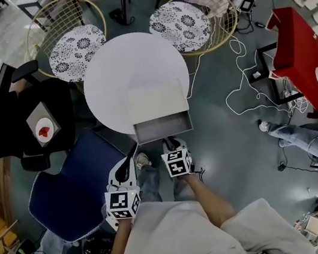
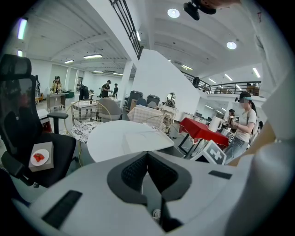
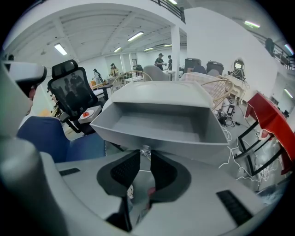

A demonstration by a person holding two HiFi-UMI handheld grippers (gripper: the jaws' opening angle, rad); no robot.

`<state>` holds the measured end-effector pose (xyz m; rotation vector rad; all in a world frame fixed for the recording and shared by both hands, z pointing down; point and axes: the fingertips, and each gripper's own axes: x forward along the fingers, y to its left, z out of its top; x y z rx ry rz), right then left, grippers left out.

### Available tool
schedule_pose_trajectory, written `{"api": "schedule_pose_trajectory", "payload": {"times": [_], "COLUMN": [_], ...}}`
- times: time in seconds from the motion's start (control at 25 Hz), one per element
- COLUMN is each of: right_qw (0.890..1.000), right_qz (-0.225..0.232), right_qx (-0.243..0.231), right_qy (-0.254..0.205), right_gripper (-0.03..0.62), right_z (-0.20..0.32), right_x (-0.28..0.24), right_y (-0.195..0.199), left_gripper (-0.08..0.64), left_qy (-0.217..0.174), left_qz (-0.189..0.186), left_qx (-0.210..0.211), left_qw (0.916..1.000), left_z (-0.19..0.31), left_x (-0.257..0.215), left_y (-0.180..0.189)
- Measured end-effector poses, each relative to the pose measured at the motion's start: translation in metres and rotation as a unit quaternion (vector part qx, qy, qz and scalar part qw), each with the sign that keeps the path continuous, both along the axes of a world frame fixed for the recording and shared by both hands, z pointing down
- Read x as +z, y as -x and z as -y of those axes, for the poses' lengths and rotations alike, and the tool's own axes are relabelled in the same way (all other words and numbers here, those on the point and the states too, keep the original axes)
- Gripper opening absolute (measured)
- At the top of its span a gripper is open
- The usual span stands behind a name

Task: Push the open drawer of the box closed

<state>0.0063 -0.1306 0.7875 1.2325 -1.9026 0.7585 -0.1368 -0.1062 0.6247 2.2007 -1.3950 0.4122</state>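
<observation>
Open-plan lab or workshop hall.
Bare grey floor (image 1: 227, 135) with loose white cables (image 1: 234, 49) at two o'clock, black mesh office chair (image 1: 42, 122) at nine; long ceiling strip lights (image 2: 93, 56), mezzanine railing (image 2: 239, 86), people (image 2: 107, 88) standing far off.

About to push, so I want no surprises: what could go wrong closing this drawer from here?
1. The box sits unbraced near the edge of the round table. The left tool is shut and touches nothing, so a push may slide the whole box instead of closing the drawer.
2. The right tool seems to meet the drawer only at its small clear knob. It could slip off, or a skewed push could jam the drawer.
</observation>
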Motion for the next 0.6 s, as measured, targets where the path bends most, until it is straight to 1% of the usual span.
{"api": "schedule_pose_trajectory", "payload": {"times": [0.36, 0.6], "right_qw": [1.000, 1.000], "right_qz": [0.000, 0.002], "right_qx": [-0.011, -0.013], "right_qy": [-0.015, -0.023], "right_gripper": [0.083, 0.083], "right_z": [0.032, 0.058], "right_x": [0.001, -0.003], "right_y": [0.005, 0.007], "left_gripper": [0.012, 0.012], "left_qy": [0.000, 0.003], "left_qz": [0.004, 0.011], "left_qx": [-0.008, -0.022], "left_qw": [1.0000, 0.9997], "left_z": [-0.002, -0.003], "left_x": [0.000, -0.003], "left_y": [0.008, 0.019]}}
